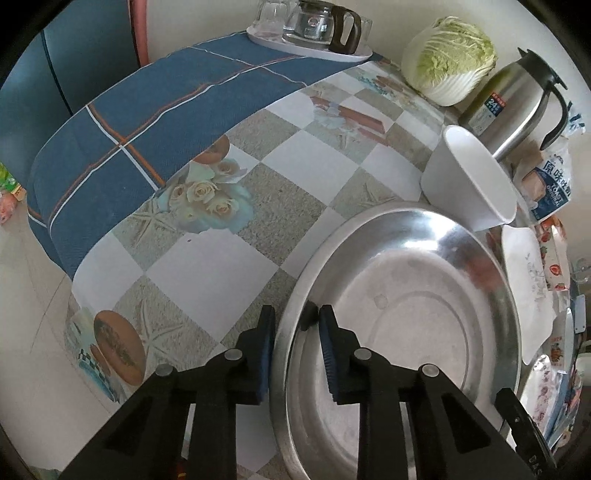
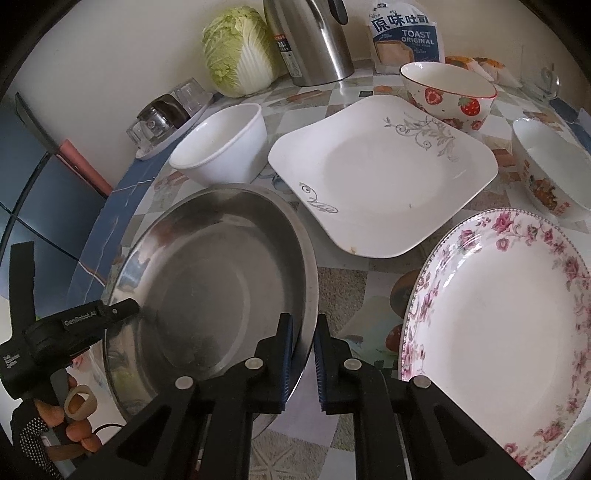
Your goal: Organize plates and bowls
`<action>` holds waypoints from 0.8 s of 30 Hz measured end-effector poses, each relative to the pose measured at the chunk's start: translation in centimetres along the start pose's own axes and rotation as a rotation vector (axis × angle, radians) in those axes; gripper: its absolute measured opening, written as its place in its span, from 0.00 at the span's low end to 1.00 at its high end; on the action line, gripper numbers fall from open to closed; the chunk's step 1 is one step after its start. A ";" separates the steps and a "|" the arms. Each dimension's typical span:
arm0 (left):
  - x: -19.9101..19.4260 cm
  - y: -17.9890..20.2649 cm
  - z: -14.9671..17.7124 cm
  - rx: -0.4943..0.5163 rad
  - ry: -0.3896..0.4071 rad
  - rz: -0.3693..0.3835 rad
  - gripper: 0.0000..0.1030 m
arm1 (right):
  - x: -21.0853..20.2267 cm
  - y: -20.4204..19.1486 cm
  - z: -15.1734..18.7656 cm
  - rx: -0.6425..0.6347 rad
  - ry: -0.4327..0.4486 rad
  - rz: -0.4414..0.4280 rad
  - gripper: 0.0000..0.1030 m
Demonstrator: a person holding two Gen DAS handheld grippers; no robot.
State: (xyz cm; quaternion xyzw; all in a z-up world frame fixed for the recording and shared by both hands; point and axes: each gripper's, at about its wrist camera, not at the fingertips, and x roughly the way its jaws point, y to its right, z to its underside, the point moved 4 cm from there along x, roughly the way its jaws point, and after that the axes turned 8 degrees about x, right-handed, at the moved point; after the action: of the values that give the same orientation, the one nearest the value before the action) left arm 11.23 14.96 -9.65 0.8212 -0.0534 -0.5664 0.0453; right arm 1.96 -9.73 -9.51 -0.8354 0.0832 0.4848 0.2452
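A large steel basin [image 1: 406, 314] [image 2: 214, 280] lies on the table. My left gripper [image 1: 293, 325] straddles its left rim, one finger outside and one inside, with a gap left. My right gripper [image 2: 303, 332] straddles its right rim the same way. A plain white bowl [image 2: 221, 144] [image 1: 465, 177] stands behind the basin. A square white plate [image 2: 380, 173] with grey scrolls lies at the centre. A round pink-flowered plate [image 2: 498, 325] lies at the right. A strawberry bowl [image 2: 447, 96] and another patterned bowl [image 2: 554, 166] stand further back.
A cabbage [image 2: 236, 48], a steel thermos jug [image 2: 314, 40] and a toast bag [image 2: 404, 35] line the wall. A tray with a glass pot and cups [image 1: 310, 33] sits on a blue cloth [image 1: 147, 122] at the far left. The table edge [image 1: 85, 295] runs along the left.
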 end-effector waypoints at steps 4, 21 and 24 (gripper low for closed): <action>-0.9 0.0 0.6 -0.014 0.006 0.023 0.24 | -0.7 -0.3 -0.2 -0.016 0.014 -0.004 0.12; -6.1 2.1 -0.2 0.035 0.108 0.011 0.24 | -4.4 -1.2 -1.2 -0.102 0.103 -0.037 0.13; -6.9 3.7 -1.0 0.066 0.123 0.008 0.24 | -5.2 -0.6 -1.9 -0.087 0.129 -0.042 0.13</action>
State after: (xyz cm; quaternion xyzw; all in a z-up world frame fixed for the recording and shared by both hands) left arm 9.60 12.28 -2.36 0.8553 -0.0724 -0.5126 0.0238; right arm 0.99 -10.67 -4.12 -0.8763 0.0602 0.4280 0.2130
